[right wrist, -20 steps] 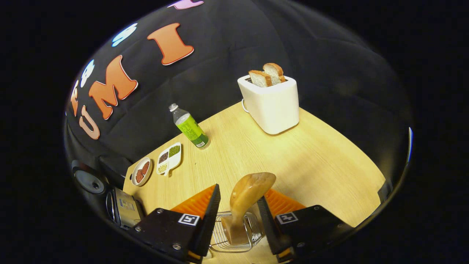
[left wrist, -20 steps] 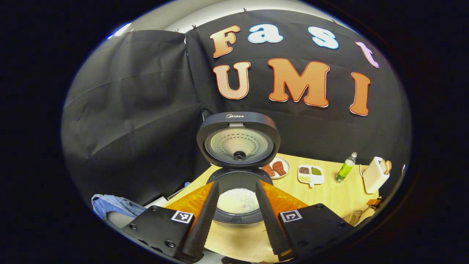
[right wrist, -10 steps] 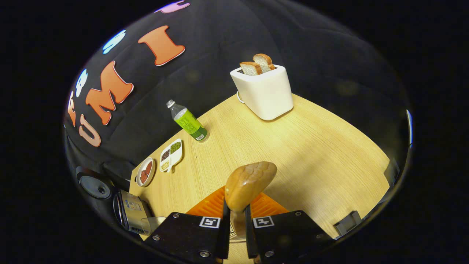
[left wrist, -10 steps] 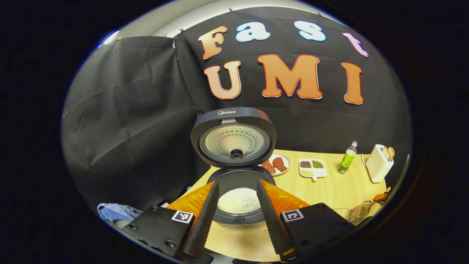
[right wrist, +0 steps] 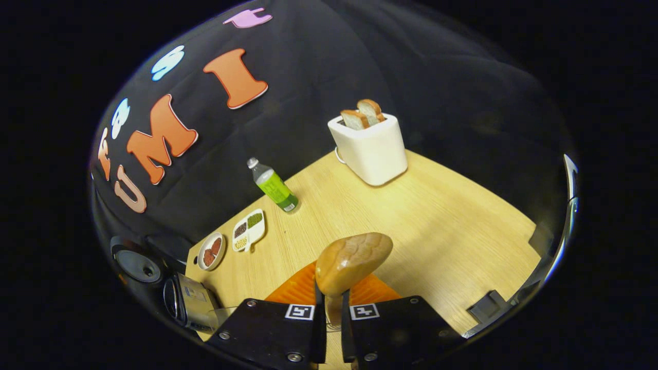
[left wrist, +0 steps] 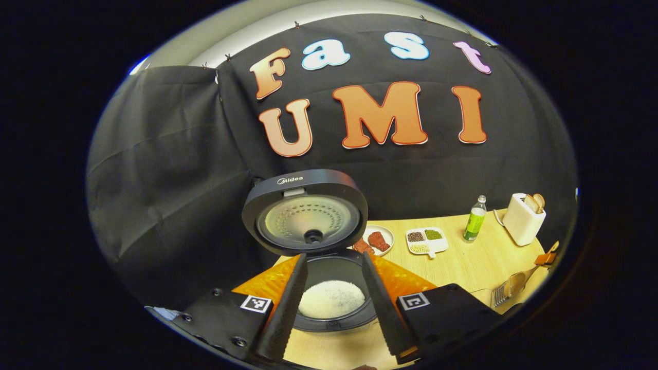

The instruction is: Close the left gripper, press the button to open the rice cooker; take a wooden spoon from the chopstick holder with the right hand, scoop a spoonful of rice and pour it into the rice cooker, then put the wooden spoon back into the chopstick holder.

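While the rice cooker [left wrist: 329,288] gapes, right gripper [right wrist: 329,329] clamps the wooden spoon [right wrist: 352,259] (bowl up)

One rice cooker [left wrist: 318,241], one wooden spoon [right wrist: 352,259], one toaster [right wrist: 369,149], two bread slices [right wrist: 362,114], one bottle [right wrist: 273,186]

Ahead of my left tool [left wrist: 329,303] the rice cooker [left wrist: 329,293] sits on the table [left wrist: 473,264], its lid [left wrist: 306,211] raised upright behind the pot, with rice [left wrist: 331,299] inside. To the cooker's right, along the booth wall, come a round plate [left wrist: 378,239], then a divided dish [left wrist: 425,241], then a bottle [left wrist: 474,219] standing upright, then the toaster [left wrist: 523,220] with bread in its slots. Nearer me at the right table edge stands the wire chopstick holder [left wrist: 506,293]. In the right gripper view, my right tool [right wrist: 329,329] has the wooden spoon [right wrist: 352,262] pinched between its fingers, bowl end up, above the table. The toaster lies beyond it, the bottle to its left.
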`<action>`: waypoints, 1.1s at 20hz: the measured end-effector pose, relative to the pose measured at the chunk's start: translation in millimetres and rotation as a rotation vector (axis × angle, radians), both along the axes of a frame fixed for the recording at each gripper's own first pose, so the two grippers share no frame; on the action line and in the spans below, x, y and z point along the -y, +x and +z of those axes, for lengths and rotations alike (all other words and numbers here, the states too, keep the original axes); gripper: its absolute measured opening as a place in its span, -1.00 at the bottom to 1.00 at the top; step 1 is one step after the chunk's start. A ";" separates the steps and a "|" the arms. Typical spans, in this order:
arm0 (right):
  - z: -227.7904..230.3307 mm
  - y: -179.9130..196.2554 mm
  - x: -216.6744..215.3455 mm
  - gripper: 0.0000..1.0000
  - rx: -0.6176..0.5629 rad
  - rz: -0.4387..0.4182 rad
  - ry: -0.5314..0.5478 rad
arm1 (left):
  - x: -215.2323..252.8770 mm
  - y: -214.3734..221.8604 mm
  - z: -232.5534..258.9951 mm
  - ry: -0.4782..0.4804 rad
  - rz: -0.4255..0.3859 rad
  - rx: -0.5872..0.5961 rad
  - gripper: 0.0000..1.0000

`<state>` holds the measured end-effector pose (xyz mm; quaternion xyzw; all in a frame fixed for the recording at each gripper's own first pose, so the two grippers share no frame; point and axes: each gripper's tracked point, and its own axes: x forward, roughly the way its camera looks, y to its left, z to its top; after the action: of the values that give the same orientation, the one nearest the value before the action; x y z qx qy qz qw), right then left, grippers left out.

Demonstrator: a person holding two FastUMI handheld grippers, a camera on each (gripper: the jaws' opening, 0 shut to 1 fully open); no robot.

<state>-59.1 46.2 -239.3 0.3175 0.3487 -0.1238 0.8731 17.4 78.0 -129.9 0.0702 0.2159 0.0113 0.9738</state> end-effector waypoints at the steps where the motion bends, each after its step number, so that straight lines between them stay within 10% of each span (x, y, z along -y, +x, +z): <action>1: 13.5 0.4 -0.8 -0.79 0.020 -0.009 -0.004 | -1.3 3.8 2.5 0.005 -0.012 0.013 0.66; 2: 26.3 0.1 -2.7 -0.78 0.035 -0.011 -0.015 | -1.4 8.1 5.3 0.004 -0.029 0.032 0.42; 6: 69.0 -5.7 -25.5 -0.78 0.097 0.004 0.001 | -0.9 19.4 12.3 0.003 -0.080 0.099 1.00; 12: 98.6 -14.6 -104.4 -0.79 0.159 0.128 -0.009 | -10.2 29.5 -6.1 -0.012 -0.138 0.077 0.99; 22: 51.4 -30.2 -164.2 -0.78 0.094 0.256 -0.337 | -30.8 38.6 -21.3 -0.010 -0.210 0.067 0.83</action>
<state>-89.4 210.5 -187.9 0.1254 0.3195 -0.0539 0.9377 56.0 108.8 -151.2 0.0871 0.1749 -0.0897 0.9766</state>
